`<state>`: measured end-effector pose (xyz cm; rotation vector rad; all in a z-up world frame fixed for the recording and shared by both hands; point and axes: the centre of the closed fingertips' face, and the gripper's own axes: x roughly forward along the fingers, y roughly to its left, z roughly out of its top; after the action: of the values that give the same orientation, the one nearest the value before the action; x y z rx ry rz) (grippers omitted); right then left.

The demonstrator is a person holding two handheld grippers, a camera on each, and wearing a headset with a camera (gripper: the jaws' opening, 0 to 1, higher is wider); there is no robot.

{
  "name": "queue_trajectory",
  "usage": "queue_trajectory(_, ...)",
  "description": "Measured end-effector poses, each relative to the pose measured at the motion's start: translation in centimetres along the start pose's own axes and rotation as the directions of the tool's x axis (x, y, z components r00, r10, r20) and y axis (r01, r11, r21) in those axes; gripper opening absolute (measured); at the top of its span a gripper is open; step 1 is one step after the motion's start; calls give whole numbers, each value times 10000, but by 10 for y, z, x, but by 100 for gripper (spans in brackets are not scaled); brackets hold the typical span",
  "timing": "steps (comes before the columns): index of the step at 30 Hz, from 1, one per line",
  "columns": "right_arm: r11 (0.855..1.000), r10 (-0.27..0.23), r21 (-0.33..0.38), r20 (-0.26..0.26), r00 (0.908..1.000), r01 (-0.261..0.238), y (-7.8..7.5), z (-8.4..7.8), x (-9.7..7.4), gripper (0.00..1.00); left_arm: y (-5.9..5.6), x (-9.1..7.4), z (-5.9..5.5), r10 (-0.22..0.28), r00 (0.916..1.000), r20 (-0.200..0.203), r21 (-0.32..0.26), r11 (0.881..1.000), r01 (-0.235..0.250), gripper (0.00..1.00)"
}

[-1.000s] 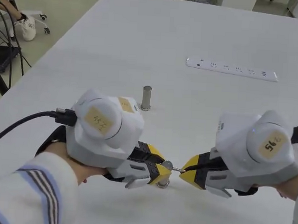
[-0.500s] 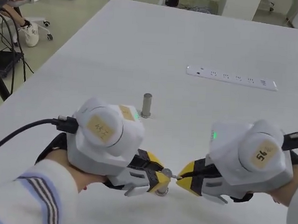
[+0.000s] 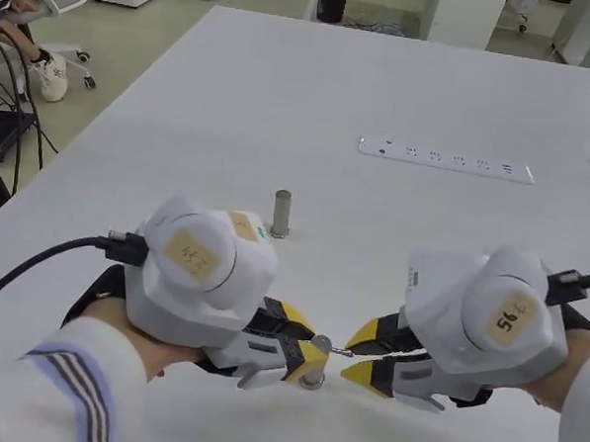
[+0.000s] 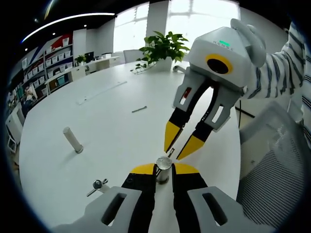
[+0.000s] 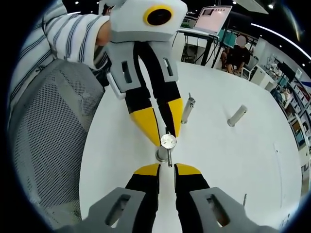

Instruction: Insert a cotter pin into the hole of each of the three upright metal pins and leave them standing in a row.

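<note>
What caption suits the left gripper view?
Left gripper holds a metal pin upright; the open right gripper straddles its cotter pin.

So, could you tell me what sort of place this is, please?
Most likely an open-plan office or lab: a large white table with a power strip on it, a potted plant, and shelving along the wall.

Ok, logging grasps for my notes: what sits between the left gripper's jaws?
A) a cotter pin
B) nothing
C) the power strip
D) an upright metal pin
D: the left gripper clamps the upright metal pin between its yellow tips.
</note>
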<state>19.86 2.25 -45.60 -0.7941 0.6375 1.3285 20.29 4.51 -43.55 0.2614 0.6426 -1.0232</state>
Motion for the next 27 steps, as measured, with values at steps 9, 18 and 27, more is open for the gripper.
queue_trajectory(9,9995,-164,274,32,9999,163,-3,-2,-5,0,-1,0,0,6,10000,-85,185,9998,-5,8)
queue_trajectory(18,9990,-160,427,272,9995,148,-2,4,-5,0,-1,0,0,9,9999,-122,266,9996,-6,8)
queue_trajectory(27,9981,-244,582,576,9980,210,-2,12,-3,0,-1,-1,0,69,9999,-122,305,9995,-65,9)
